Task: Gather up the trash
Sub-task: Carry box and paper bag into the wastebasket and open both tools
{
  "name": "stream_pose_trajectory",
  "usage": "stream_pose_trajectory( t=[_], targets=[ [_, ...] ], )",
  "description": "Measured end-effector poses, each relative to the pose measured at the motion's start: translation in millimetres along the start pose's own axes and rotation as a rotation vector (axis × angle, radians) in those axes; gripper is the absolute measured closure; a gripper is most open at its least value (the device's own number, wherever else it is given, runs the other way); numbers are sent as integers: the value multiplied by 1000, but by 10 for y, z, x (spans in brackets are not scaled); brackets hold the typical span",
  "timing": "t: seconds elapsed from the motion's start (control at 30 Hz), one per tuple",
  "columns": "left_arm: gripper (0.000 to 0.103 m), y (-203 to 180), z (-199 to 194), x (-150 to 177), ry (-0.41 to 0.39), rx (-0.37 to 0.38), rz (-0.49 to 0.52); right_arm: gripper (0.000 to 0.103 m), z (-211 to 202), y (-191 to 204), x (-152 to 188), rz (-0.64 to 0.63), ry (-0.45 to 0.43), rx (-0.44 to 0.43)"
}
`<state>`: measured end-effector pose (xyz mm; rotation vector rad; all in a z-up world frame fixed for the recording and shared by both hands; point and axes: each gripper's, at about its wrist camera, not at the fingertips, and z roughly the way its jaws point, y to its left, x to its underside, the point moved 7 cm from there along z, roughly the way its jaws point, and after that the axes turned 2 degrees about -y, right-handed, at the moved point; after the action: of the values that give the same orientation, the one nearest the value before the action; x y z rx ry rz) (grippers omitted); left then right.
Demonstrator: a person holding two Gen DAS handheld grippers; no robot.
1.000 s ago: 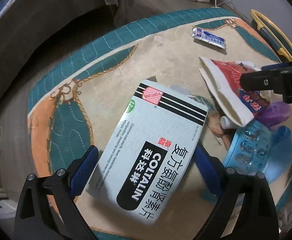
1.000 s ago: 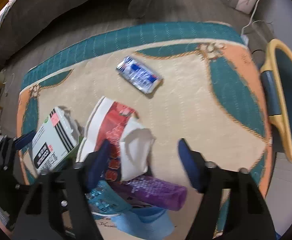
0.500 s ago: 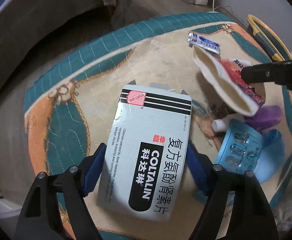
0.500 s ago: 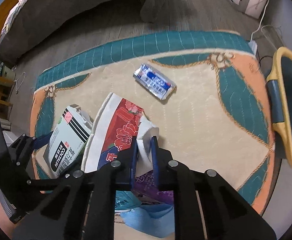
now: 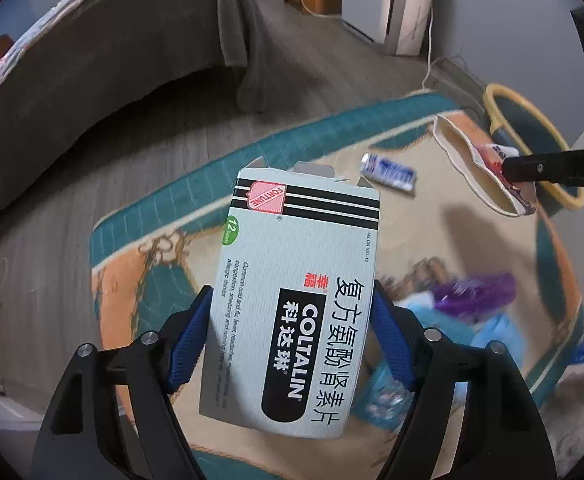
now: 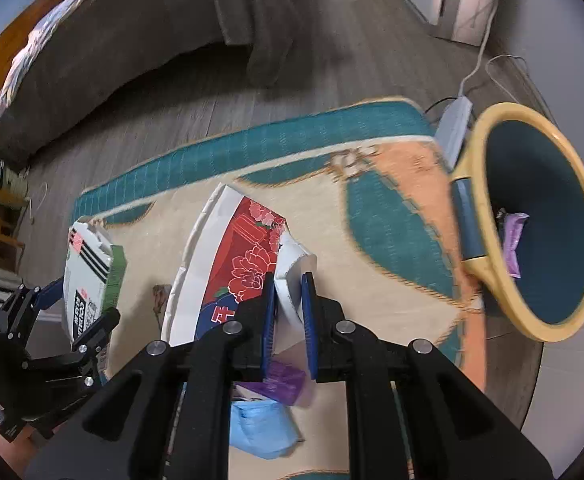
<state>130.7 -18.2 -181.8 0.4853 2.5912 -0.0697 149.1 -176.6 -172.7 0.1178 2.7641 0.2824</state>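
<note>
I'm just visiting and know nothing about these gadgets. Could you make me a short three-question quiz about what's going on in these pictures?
1. True or false: the left gripper holds a glass bottle.
2. What does the right gripper pinch? A) the red flowered paper bowl B) a sock C) a spoon
3. Which item already lies inside the yellow-rimmed bin?

Key
1. False; it clamps the Coltalin medicine box.
2. A
3. The purple wrapper.

Left tool (image 5: pixel 292 336) clamped wide, right tool (image 6: pixel 289 312) pinched nearly closed, both tilted downward.
</note>
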Motion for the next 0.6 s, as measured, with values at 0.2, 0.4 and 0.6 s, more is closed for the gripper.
stream_pose_trajectory(
  t=[0.2,0.4,0.6],
  targets=[
    [27,43,-44,32,-42,20,8,91,-177,-320,-42,28,-31,14],
    [27,-189,-47,-78,-74,47,30,91,-298,-691,-89,67,-55,30],
    [27,-524,-60,-205,-102,65,75,91,-400,-1030,-123,91,-80,71]
  ],
)
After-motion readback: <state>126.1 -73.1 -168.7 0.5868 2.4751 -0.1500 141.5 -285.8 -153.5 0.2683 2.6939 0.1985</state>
